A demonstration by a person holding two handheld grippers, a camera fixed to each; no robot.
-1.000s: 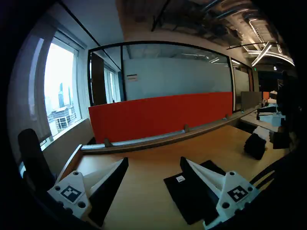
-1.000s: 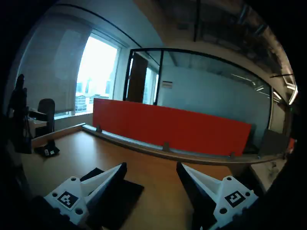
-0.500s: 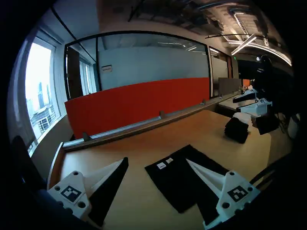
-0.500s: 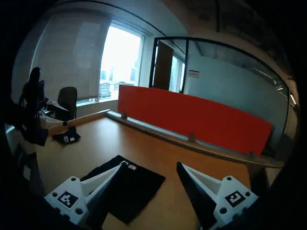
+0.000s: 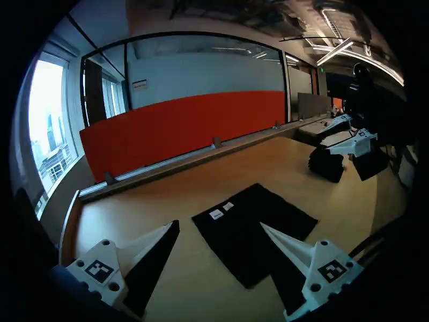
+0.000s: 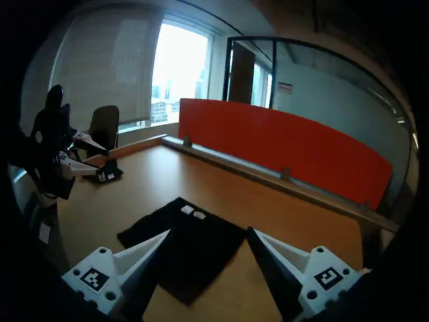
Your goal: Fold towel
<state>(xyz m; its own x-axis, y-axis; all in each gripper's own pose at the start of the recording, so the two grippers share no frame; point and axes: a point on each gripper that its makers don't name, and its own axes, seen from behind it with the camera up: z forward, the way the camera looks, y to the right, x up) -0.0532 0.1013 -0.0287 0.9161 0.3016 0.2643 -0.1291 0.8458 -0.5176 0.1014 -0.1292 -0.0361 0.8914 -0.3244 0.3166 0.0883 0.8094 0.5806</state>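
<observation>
Desk [image 5: 279, 161]: towel [image 5: 257, 228] before left claw [image 5: 219, 225]

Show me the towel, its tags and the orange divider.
towel [image 5: 241, 236]: left gripper view, cloth centre.
tags [image 5: 216, 214]: left gripper view, nearer tag.
orange divider [image 5: 182, 126]: left gripper view, panel middle.

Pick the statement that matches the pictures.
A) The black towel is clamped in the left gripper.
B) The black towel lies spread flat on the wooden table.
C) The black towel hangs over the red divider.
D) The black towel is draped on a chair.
B: the black towel lies flat on the table, while the left gripper and the right gripper are both open and grip nothing.
</observation>
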